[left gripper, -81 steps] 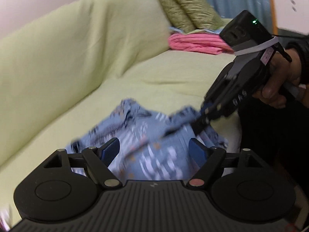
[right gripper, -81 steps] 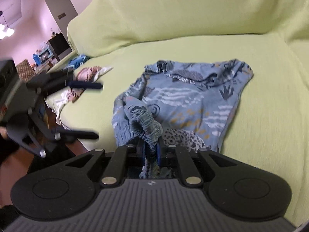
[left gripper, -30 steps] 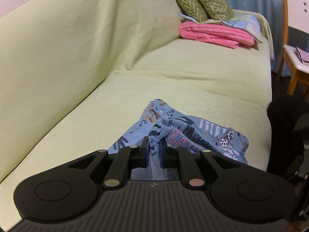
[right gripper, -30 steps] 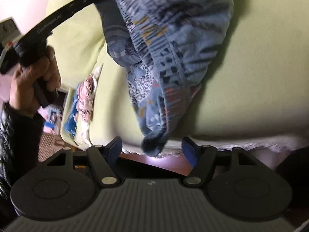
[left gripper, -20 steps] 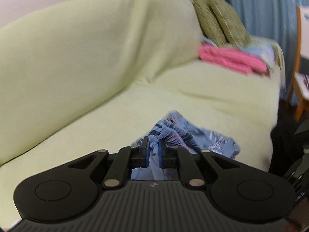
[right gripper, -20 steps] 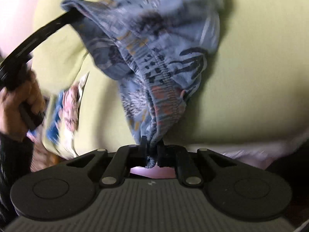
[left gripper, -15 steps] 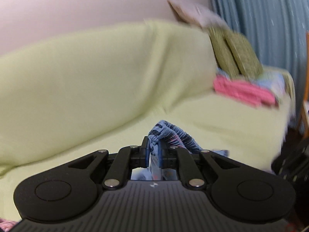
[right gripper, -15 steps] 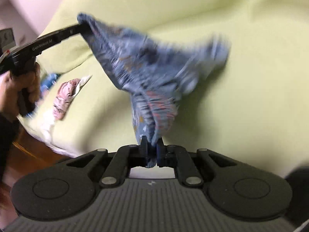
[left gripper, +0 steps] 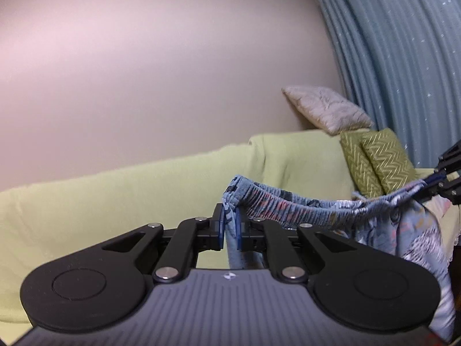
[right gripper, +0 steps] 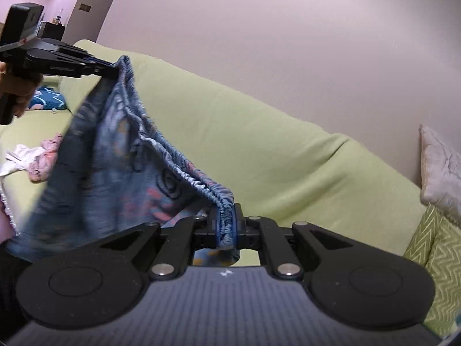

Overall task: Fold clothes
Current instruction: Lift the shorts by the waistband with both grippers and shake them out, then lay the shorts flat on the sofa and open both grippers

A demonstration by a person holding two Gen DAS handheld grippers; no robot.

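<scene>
Both my grippers, left gripper [left gripper: 229,228] and right gripper [right gripper: 225,228], pinching elastic waistband of blue patterned cotton shorts [right gripper: 95,173]; hanging stretched between fingers, nothing folded yet.

A home living room: a green-covered sofa [right gripper: 259,150], zigzag cushions [left gripper: 374,161], a blue curtain [left gripper: 403,57], pink walls [left gripper: 144,72].

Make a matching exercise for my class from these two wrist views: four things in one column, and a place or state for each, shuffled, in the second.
Things:
1. patterned blue shorts
2. grey cushion
3. green zigzag cushions
4. pink and white garment

Places or states:
A. lying crumpled on the sofa seat
B. stretched by the waistband between the left gripper and right gripper
C. perched on top of the sofa back
D. leaning at the sofa's end by the curtain

Pairs: 1-B, 2-C, 3-D, 4-A
</scene>
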